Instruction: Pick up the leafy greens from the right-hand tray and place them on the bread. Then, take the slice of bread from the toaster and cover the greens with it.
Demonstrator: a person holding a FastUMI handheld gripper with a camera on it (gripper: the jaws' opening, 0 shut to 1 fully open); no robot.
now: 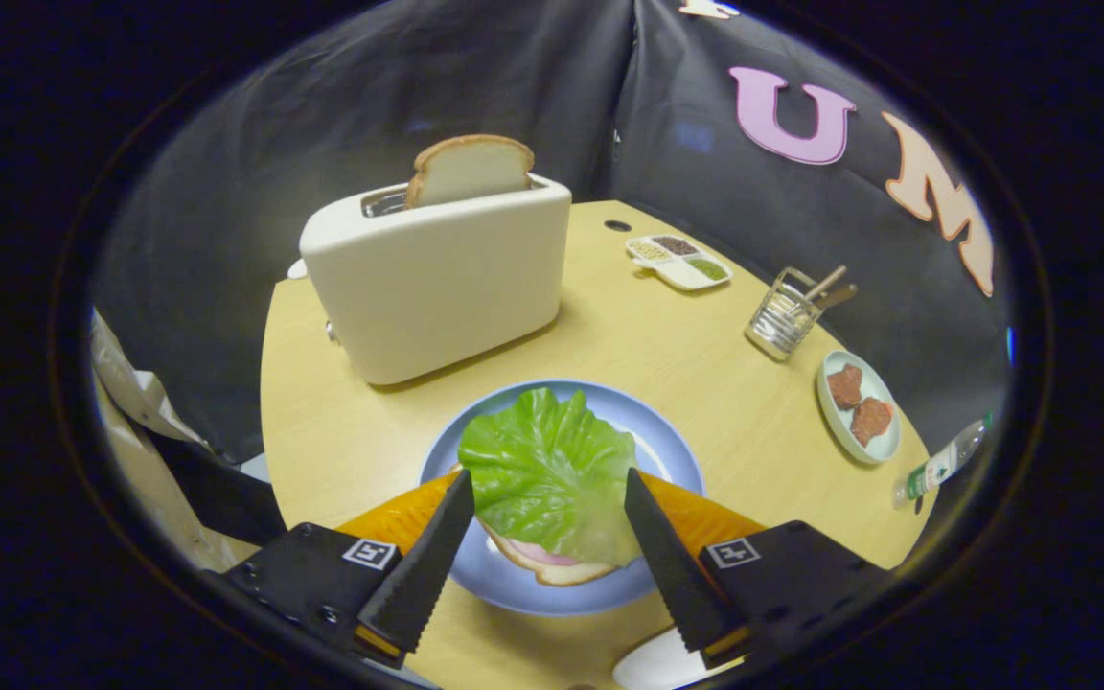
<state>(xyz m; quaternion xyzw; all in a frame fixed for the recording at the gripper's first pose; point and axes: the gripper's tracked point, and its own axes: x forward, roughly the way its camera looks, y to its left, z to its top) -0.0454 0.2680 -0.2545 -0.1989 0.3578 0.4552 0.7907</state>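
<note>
The fingers (464, 522) of the gripper (549, 489) stood spread wide, pinching nothing, one black serrated tip on each side of the leafy greens (550, 471); the greens, a single bright lettuce leaf, lay between the tips and a little ahead of them, draped over a slice of bread (552, 572) whose pale crust and a strip of pink filling showed under the leaf's near edge; bread and leaf rested on a blue plate (514, 585) on the pale wooden counter (667, 355); whether the tips touched the leaf could not be told; beyond the plate a cream toaster (432, 278) sat on the counter with a second slice of bread (469, 169) standing upright out of its slot, well apart from the fingers; to the right of the toaster lay a small white divided dish (678, 261) with seeds or spices in its compartments; nearer, a wire holder (784, 321) carried a few wooden-handled utensils; just beside it a pale green tray (857, 405) held two brown patties; a plastic bottle (941, 463) lay past the counter's right edge; part of a white dish (653, 666) showed below the right finger
</note>
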